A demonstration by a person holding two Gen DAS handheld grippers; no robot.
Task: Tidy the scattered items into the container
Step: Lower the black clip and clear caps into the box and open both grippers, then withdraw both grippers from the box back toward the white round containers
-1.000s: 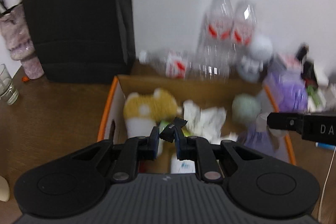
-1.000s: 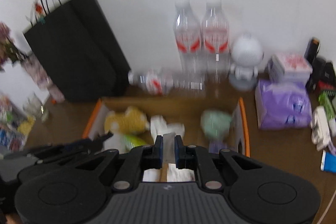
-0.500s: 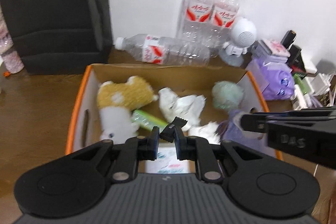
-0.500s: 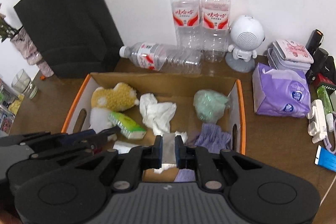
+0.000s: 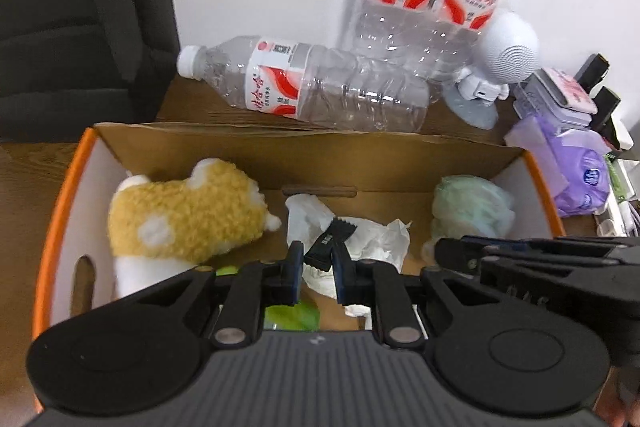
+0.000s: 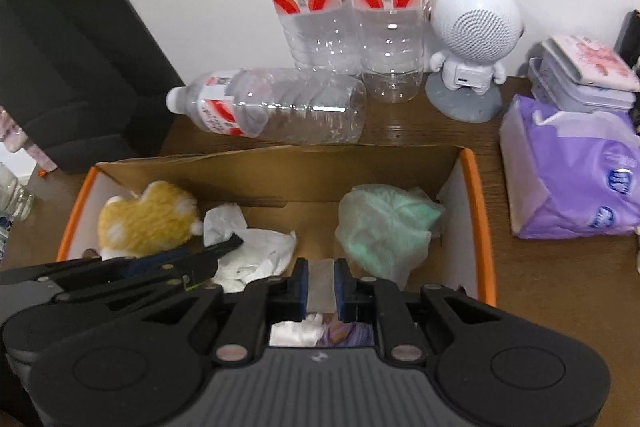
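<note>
Two things are held over the box (image 5: 532, 163): a black packet (image 5: 329, 241) is pinched by the left hand-held gripper (image 5: 314, 269), and a grey packet (image 6: 321, 285) is pinched by the right hand-held gripper (image 6: 320, 289).

The box (image 6: 476, 211) is brown inside with a bright orange rim. In the box, the fluffy toy (image 6: 148, 217) is yellow with white spots. Next to the toy lies white crumpled paper (image 6: 256, 251). A pale green bag (image 6: 384, 223) sits at the box's other end. Behind the box, the clear bottles (image 6: 344, 3) have red and white labels. The little robot (image 6: 474, 27) is white. Beside the box is a purple pack (image 6: 568, 171).
</note>
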